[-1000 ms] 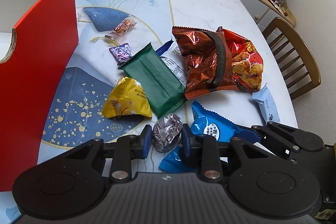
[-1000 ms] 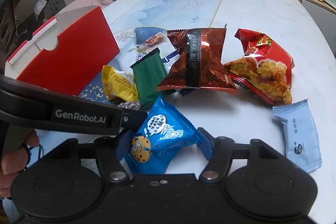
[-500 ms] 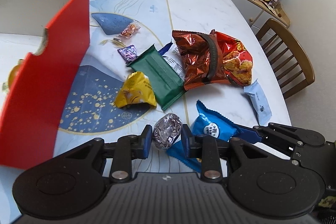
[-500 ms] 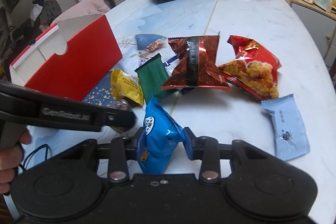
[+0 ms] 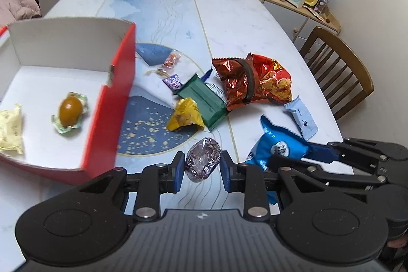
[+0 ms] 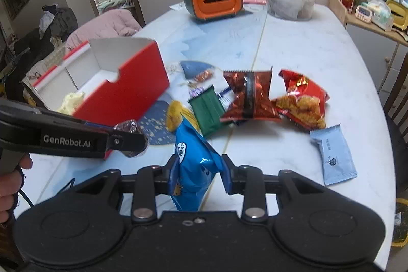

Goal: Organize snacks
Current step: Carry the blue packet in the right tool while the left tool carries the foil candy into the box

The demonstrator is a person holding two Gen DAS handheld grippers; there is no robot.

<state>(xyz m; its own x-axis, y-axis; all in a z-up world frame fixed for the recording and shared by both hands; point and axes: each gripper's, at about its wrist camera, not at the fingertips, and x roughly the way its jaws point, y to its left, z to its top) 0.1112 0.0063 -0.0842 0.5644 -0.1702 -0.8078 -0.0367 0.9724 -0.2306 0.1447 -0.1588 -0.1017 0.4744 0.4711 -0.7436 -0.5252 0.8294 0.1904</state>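
Gripping a foil candy (image 5: 203,160) and a blue packet (image 6: 196,170), both grippers.

I count two snacks in the red box (image 5: 107,119), a brown one (image 5: 71,111) and a pale yellow one (image 5: 10,129). Two more sit in grippers. Eight lie mid-table (image 5: 244,24).

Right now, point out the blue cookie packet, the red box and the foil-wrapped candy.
blue cookie packet (image 6: 197,165): right wrist view, middle of its front.
red box (image 5: 116,103): left wrist view, red outer side wall.
foil-wrapped candy (image 5: 202,159): left wrist view, middle of the wrapper.
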